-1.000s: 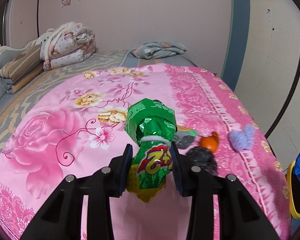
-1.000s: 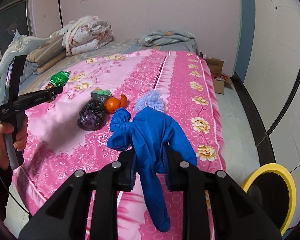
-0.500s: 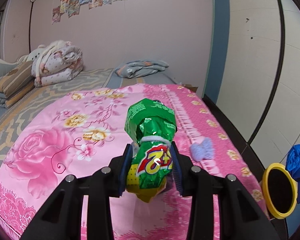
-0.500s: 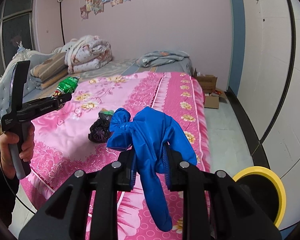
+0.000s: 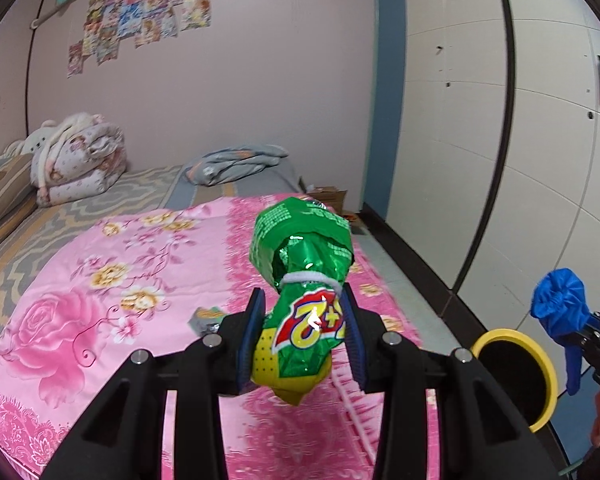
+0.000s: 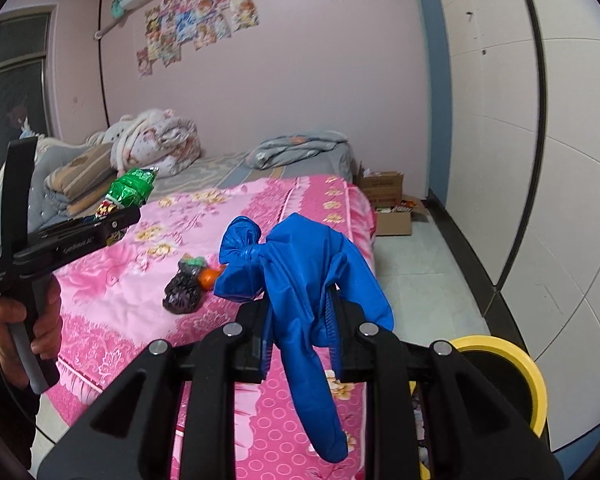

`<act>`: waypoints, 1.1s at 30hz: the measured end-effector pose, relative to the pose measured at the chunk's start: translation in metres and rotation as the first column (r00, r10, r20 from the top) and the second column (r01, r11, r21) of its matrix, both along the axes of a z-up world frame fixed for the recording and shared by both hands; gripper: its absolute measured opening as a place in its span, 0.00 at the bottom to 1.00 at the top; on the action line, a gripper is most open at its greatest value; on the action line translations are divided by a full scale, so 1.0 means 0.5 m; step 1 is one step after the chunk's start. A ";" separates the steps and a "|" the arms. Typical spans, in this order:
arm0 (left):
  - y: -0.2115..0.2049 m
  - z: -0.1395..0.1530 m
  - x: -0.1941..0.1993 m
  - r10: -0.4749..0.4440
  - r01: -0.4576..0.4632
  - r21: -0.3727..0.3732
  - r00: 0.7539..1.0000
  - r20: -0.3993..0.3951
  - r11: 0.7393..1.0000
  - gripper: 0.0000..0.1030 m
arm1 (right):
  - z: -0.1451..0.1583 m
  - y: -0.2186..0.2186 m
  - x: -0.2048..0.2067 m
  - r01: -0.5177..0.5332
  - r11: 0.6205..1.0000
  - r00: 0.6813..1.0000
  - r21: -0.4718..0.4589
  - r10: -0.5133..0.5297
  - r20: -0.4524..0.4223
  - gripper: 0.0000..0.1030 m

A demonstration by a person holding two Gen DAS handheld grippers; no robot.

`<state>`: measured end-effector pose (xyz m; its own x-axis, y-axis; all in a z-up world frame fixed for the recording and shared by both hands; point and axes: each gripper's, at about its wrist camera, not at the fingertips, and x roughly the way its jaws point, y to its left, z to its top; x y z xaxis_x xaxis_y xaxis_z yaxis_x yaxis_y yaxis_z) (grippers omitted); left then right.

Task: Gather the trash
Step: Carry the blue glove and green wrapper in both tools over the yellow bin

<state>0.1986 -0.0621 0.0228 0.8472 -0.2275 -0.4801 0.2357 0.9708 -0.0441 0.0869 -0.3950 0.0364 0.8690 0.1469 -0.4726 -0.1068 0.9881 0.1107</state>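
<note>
My left gripper (image 5: pixel 302 334) is shut on a crumpled green snack bag (image 5: pixel 304 284) with a white tie round its middle, held in the air above the pink bedspread (image 5: pixel 100 312). My right gripper (image 6: pixel 298 322) is shut on a knotted blue glove (image 6: pixel 300 264) that hangs down between its fingers. A yellow-rimmed bin (image 6: pixel 536 384) stands on the floor by the bed's right side, low and right of both grippers. In the right wrist view the left gripper (image 6: pixel 118 210) with the green bag (image 6: pixel 130 190) shows at the left, held by a hand (image 6: pixel 28 320).
On the bed lie a black crumpled bag (image 6: pixel 182 294), an orange peel (image 6: pixel 208 278) and a small wrapper (image 5: pixel 206 316). Folded quilts (image 5: pixel 80 160) and a grey blanket (image 5: pixel 236 164) lie at the far end. Cardboard boxes (image 6: pixel 384 200) stand on the floor by white cupboard doors (image 5: pixel 500 140).
Both grippers have risen and swung right with their loads, away from the bed's middle. The yellow bin has come further into both views.
</note>
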 end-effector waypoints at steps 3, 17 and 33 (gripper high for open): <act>-0.035 0.017 -0.014 -0.033 0.033 -0.001 0.999 0.016 0.999 0.34 | 0.013 -0.030 -0.011 0.039 0.999 0.999 0.015 -0.039 0.014 0.20; -0.179 0.052 -0.033 -0.178 0.178 -0.003 0.983 0.052 0.984 0.34 | 0.032 -0.175 -0.058 0.216 0.974 0.975 0.068 -0.219 0.039 0.20; -0.346 0.017 -0.028 -0.317 0.318 0.000 0.948 0.018 0.948 0.34 | -0.011 -0.311 -0.100 0.388 0.918 0.921 0.087 -0.390 0.010 0.20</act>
